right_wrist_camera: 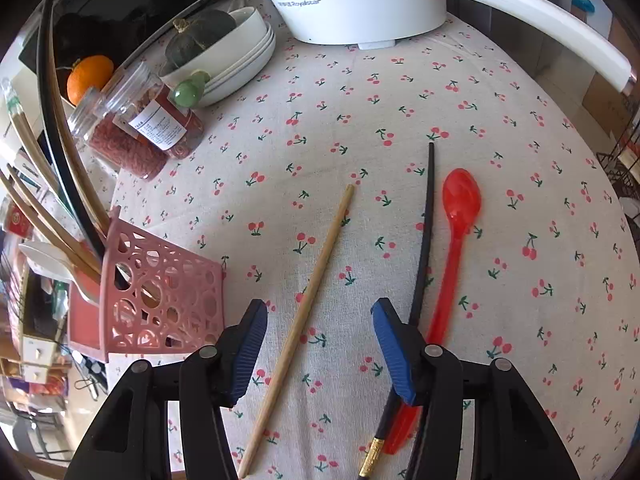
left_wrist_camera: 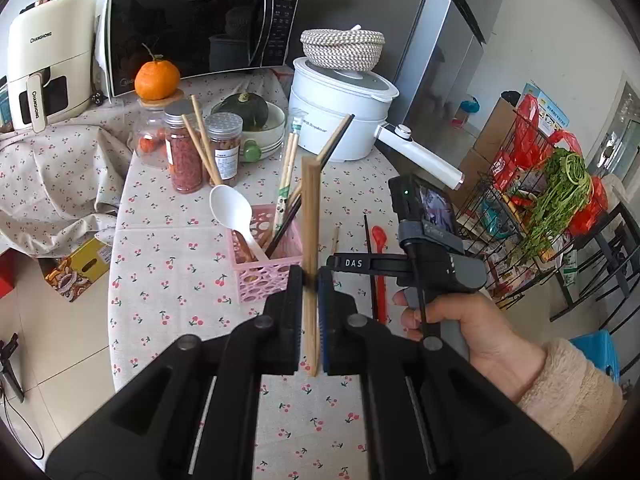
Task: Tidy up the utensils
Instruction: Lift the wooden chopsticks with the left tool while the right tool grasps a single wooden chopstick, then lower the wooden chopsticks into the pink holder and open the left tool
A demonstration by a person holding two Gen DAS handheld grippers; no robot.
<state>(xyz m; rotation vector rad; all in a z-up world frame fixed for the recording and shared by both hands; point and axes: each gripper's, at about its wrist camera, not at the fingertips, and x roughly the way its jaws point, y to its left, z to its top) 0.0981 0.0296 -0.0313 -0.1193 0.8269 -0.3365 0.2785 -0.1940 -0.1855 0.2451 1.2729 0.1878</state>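
Left hand-held gripper (left_wrist_camera: 310, 280) clamps a wooden chopstick (left_wrist_camera: 310, 216) upright, ready for the pink basket (left_wrist_camera: 264, 268). Right hand-held gripper (right_wrist_camera: 320, 344), jaws apart, straddles another chopstick (right_wrist_camera: 304, 308) lying on the tabletop (right_wrist_camera: 360, 112) for pickup.

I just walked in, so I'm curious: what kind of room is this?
Most likely a home kitchen: a microwave, an electric cooking pot and a tall fridge stand around a table with a cherry-print cloth.
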